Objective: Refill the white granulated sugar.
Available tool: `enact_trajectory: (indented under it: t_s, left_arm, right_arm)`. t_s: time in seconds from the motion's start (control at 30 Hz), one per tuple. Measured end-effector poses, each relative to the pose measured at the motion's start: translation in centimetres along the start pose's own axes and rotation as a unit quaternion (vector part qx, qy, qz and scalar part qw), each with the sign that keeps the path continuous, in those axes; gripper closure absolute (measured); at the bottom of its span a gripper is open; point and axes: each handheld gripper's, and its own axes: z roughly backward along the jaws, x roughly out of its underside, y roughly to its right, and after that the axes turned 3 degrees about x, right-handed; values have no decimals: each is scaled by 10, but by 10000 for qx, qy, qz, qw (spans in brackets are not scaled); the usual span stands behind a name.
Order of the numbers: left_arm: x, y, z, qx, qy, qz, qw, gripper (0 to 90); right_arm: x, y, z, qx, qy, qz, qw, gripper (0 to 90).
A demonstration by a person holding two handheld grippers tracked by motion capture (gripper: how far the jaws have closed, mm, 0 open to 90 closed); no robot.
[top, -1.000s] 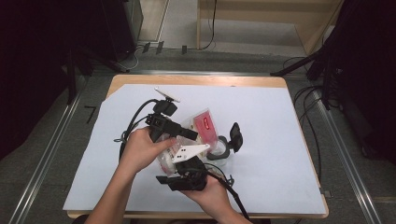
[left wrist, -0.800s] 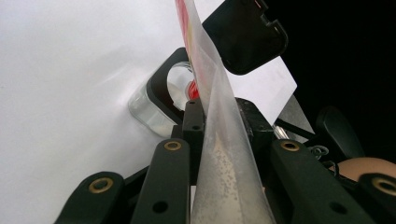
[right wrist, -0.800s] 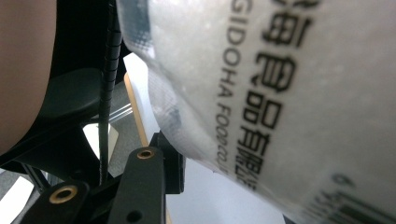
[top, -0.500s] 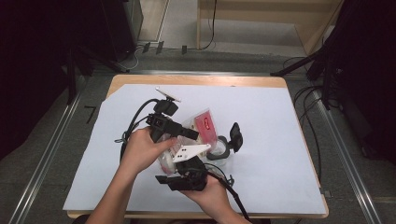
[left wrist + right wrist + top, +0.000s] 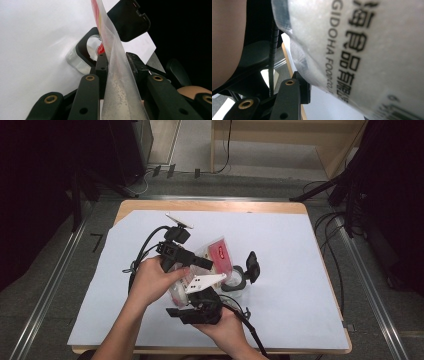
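The bag [image 5: 372, 50], full of white grains, is being clamped low down by the right gripper [image 5: 197, 312], and its top edge [image 5: 117, 75] is being pinched by the left gripper [image 5: 192, 262]. It's being held tilted over the open jar [image 5: 235, 281] mid-table. Looks like the pouring step; more tilt is probably needed next.

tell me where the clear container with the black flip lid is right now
In the high view the clear container stands near the table's middle, lid hinged open to its right, just right of the plastic bag that both grippers hold.
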Motion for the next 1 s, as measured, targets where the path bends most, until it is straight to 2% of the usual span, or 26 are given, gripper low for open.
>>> enact_trajectory:
  t_s: [1.0]
  left_arm:
    - [0, 3, -1, -28, -2, -50, 10000, 734]
  right_arm:
    - [1, -1, 0, 16, -4, 59, 10000, 631]
